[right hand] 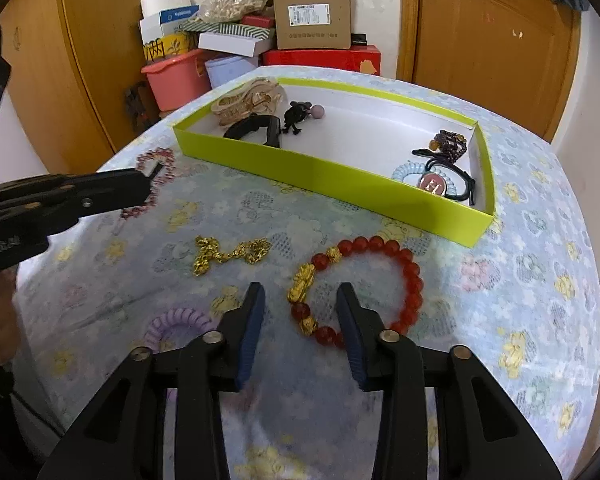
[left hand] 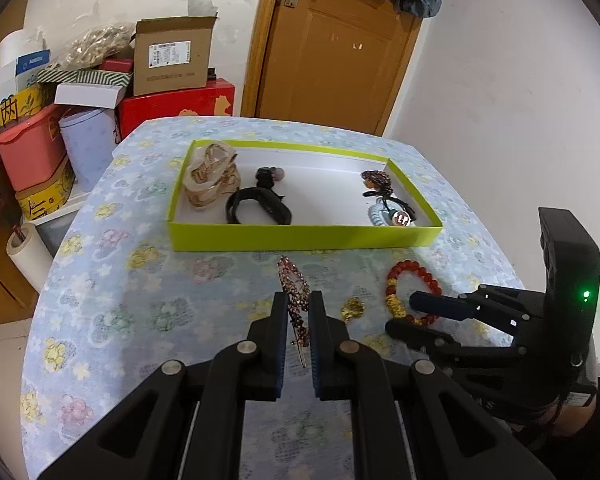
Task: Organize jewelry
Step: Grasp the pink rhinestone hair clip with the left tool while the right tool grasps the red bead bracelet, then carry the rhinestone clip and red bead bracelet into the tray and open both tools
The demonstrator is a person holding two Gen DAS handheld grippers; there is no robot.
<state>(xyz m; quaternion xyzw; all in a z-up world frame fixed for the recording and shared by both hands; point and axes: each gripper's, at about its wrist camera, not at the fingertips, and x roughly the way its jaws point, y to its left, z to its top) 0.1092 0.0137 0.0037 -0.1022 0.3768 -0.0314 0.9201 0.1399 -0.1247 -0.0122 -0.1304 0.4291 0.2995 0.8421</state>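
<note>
Left gripper at lower centre of its view, fingers clenched on a beaded hair clip. Right gripper at lower centre of its view, fingers spread and released, straddling the near edge of a red bead bracelet lying on the table. Gold chain at centre left. Green tray beyond, holding hair ties and clips.

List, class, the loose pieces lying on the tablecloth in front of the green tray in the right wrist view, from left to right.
Sparkly red rhinestone hair clip → coiled purple hair tie → gold chain → red bead bracelet with gold charms.
</note>
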